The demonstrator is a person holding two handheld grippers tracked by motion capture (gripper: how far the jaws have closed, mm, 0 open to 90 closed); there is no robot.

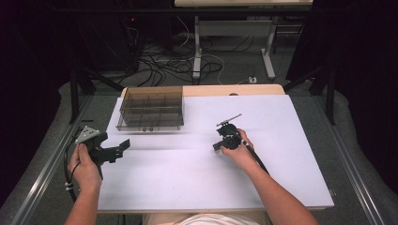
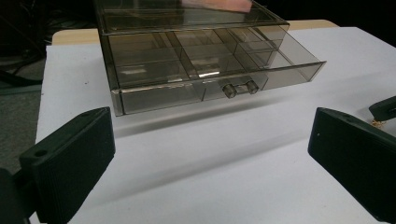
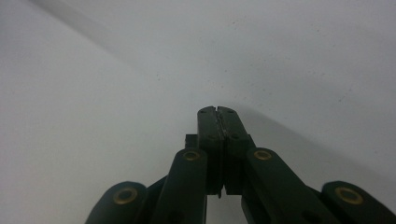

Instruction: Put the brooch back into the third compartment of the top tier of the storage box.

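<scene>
Smoky clear plastic organizer [image 2: 196,70] looks light, rigid, slick; grip its drawer's small knobs [image 2: 240,87]. Left claw [image 2: 210,154] gapes wide, right claw [image 3: 218,122] is pressed together on nothing

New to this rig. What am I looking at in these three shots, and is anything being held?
No robot here: a person holds hand-held tongs in each hand over a white table. The high view looks down from above the person. The left tongs stand open. The right tongs point down at the table. The other two pictures come from cameras riding on the tongs. The left gripper view looks between its wide-open jaws at a smoky clear drawer box with dividers inside and a small handle in front. The right gripper view shows its jaws pressed together against bare table, with nothing visibly between them.
</scene>
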